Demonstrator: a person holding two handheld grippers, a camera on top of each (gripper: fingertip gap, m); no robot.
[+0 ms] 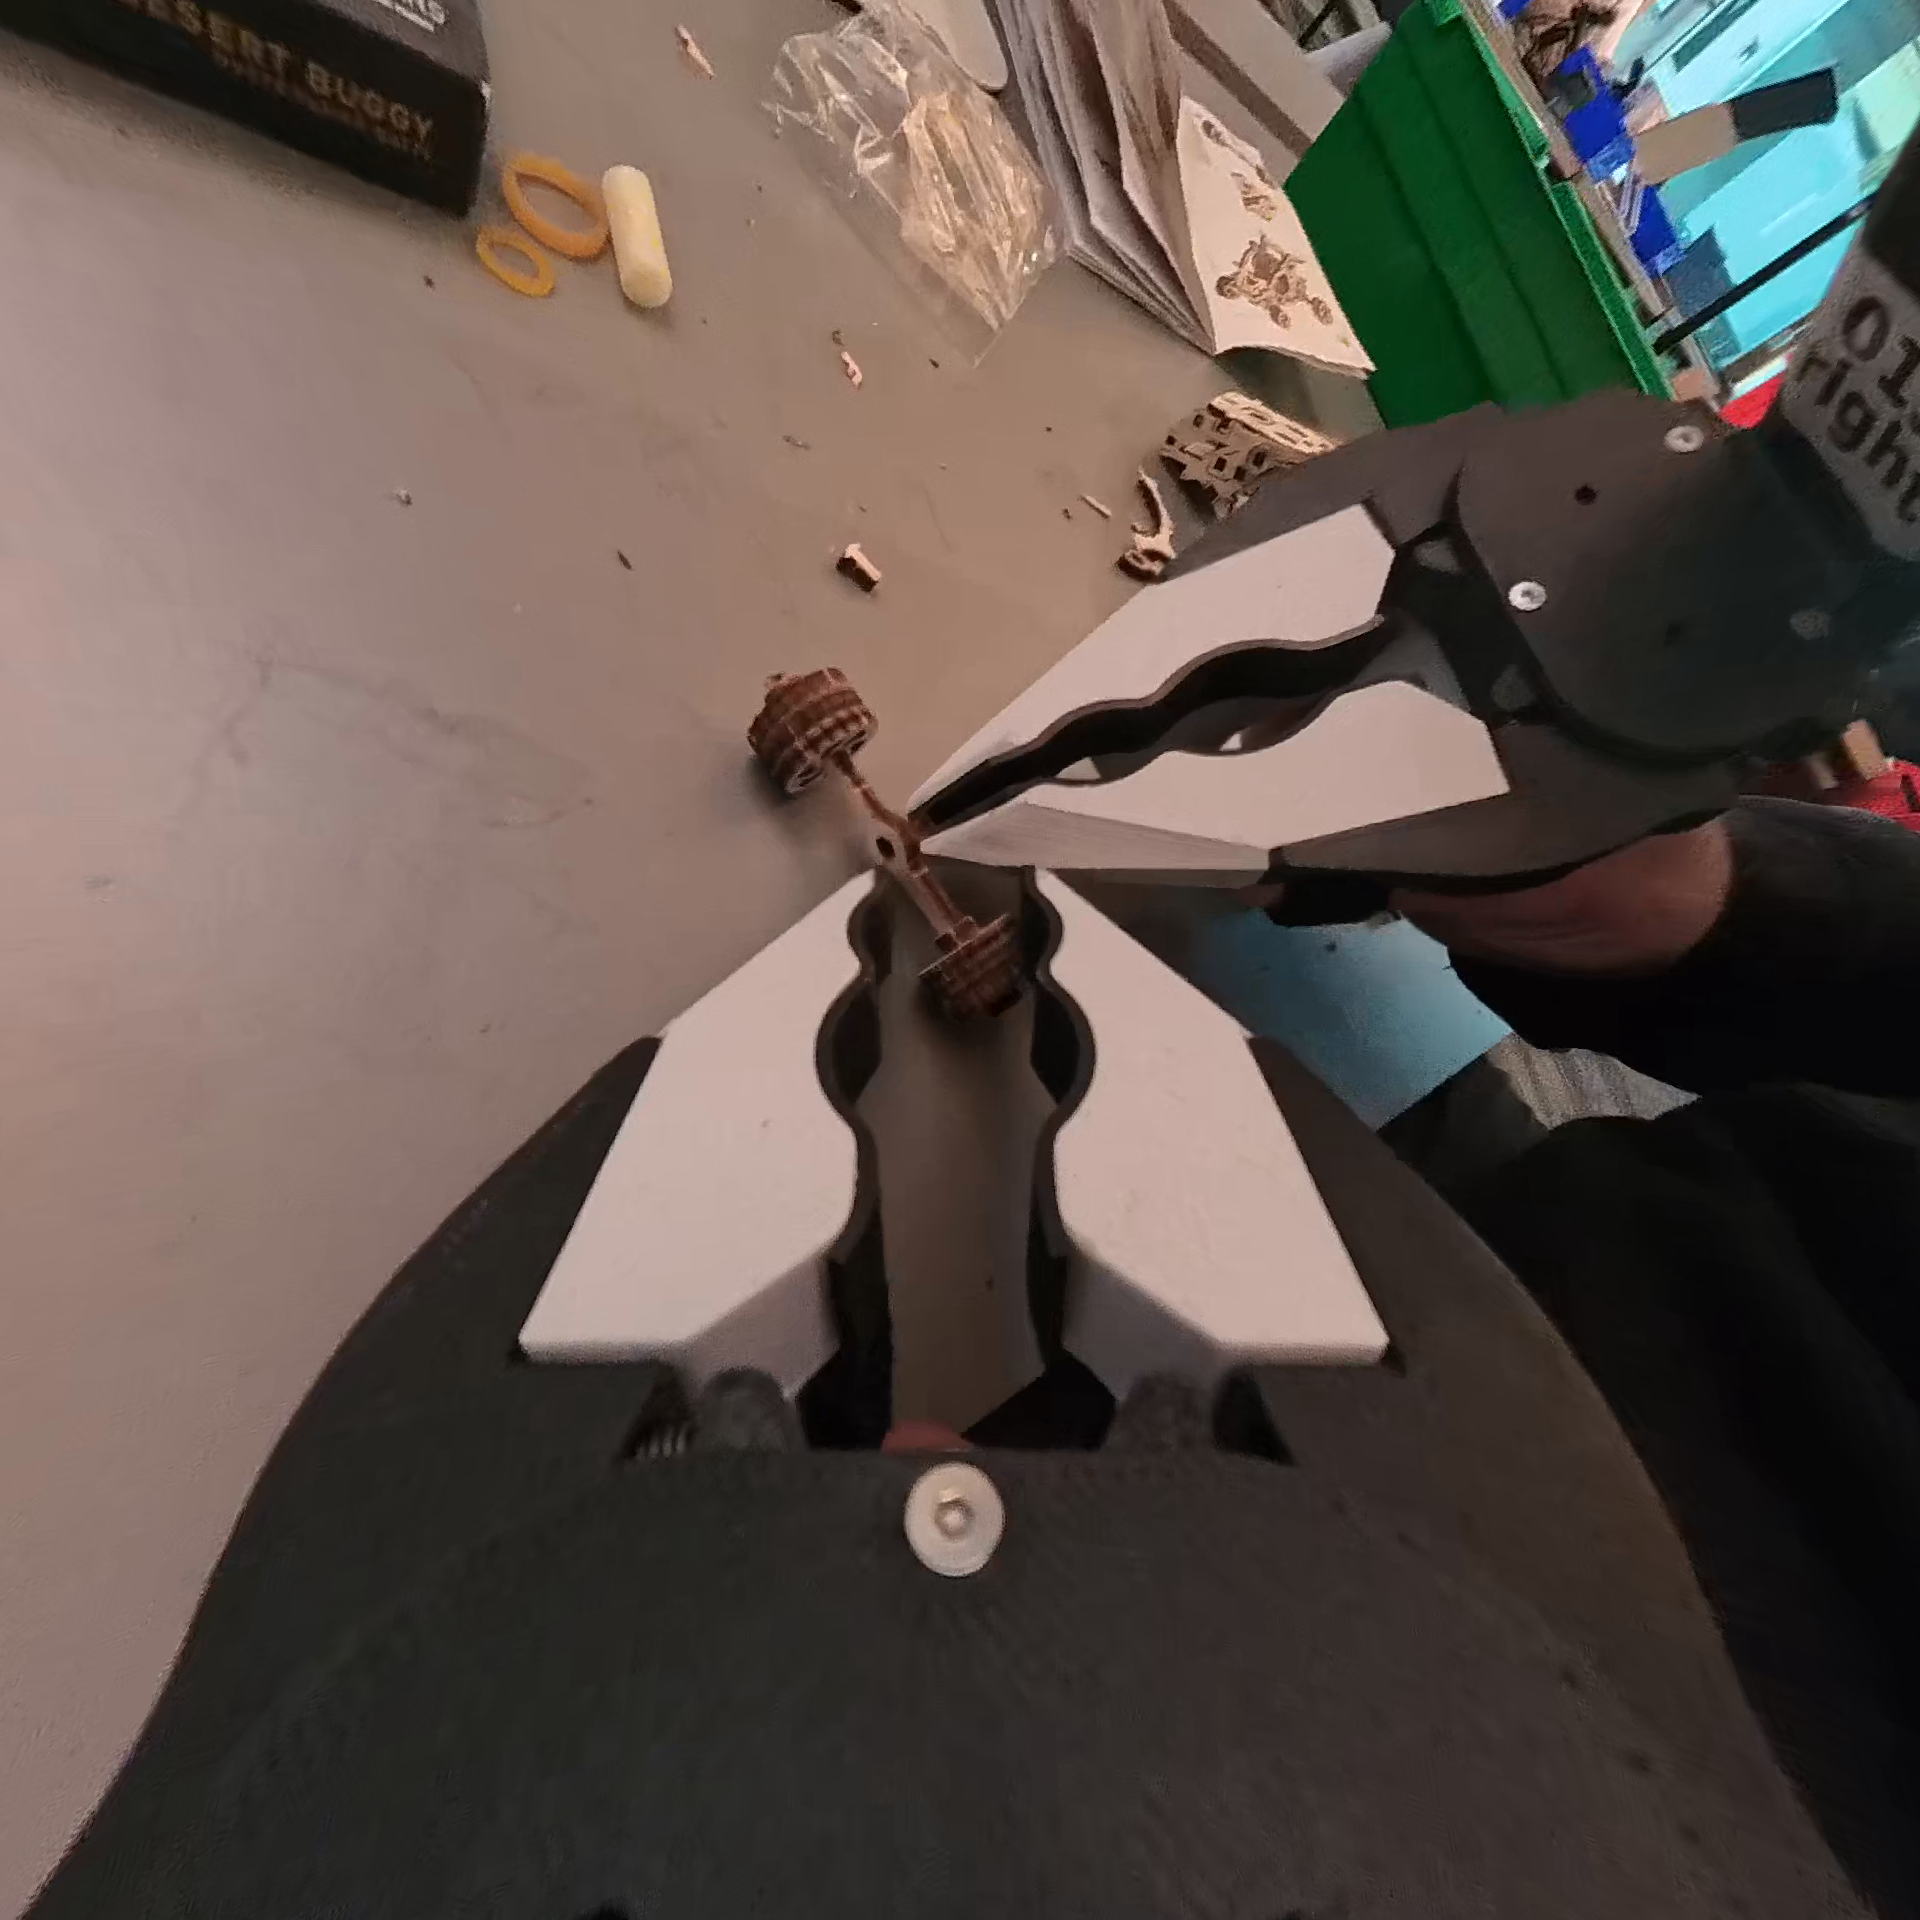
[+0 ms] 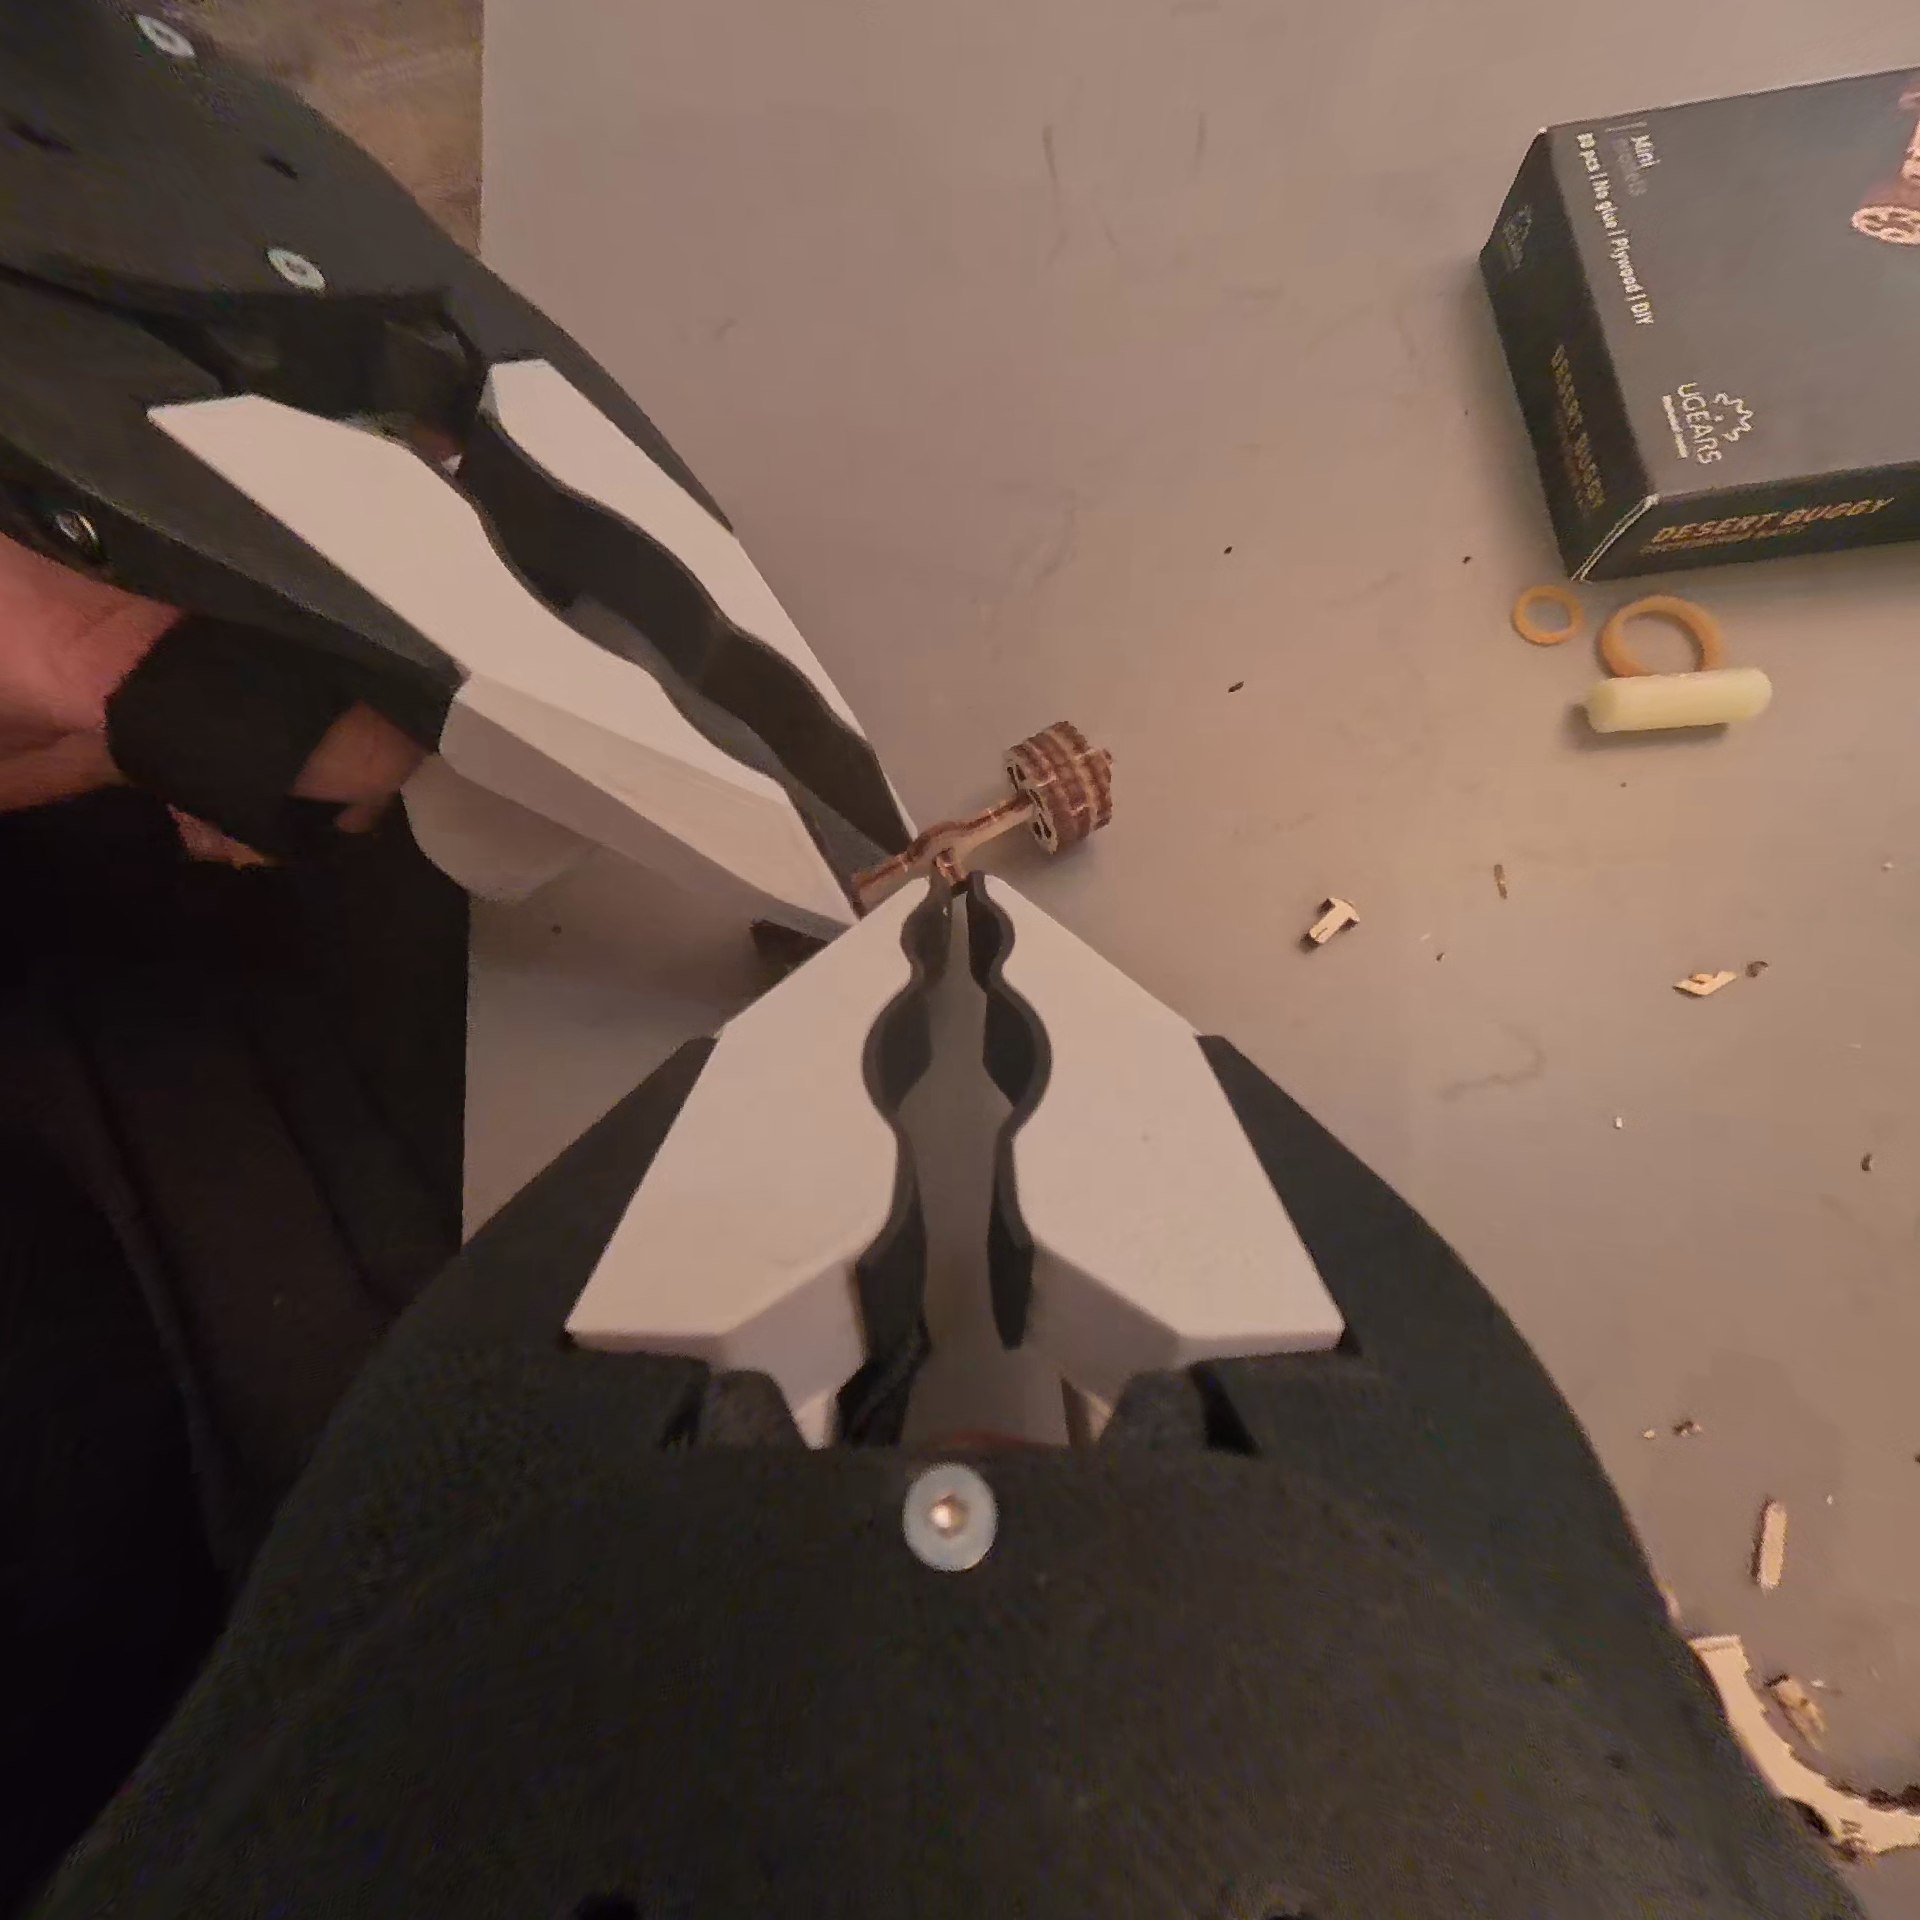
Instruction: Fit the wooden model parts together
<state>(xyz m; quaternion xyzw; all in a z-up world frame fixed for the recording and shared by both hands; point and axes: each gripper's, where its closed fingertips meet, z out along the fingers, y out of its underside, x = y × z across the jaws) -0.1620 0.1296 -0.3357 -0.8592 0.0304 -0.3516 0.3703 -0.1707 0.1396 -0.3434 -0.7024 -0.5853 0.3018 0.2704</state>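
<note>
A small wooden axle (image 1: 860, 802) with a ribbed wheel at each end lies low over the grey table (image 1: 312, 727). My left gripper (image 1: 951, 883) is shut on the near wheel (image 1: 971, 966), which sits between its fingertips. The far wheel (image 1: 816, 727) sticks out beyond them and also shows in the right wrist view (image 2: 1060, 784). My right gripper (image 2: 956, 888) is pinched shut on a small wooden peg (image 2: 945, 864) at the axle's middle (image 2: 977, 826). It comes in from the right in the left wrist view (image 1: 920, 821). The left gripper (image 2: 883, 878) hides the near wheel in the right wrist view.
A black kit box (image 2: 1714, 343), tan rubber rings (image 2: 1659, 636) and a cream cylinder (image 2: 1673, 701) lie beyond. A plastic bag (image 1: 914, 177), a booklet (image 1: 1226, 239), a green crate (image 1: 1455, 208) and loose wooden parts (image 1: 1236, 457) are far right. Wood scraps (image 2: 1330, 920) dot the table.
</note>
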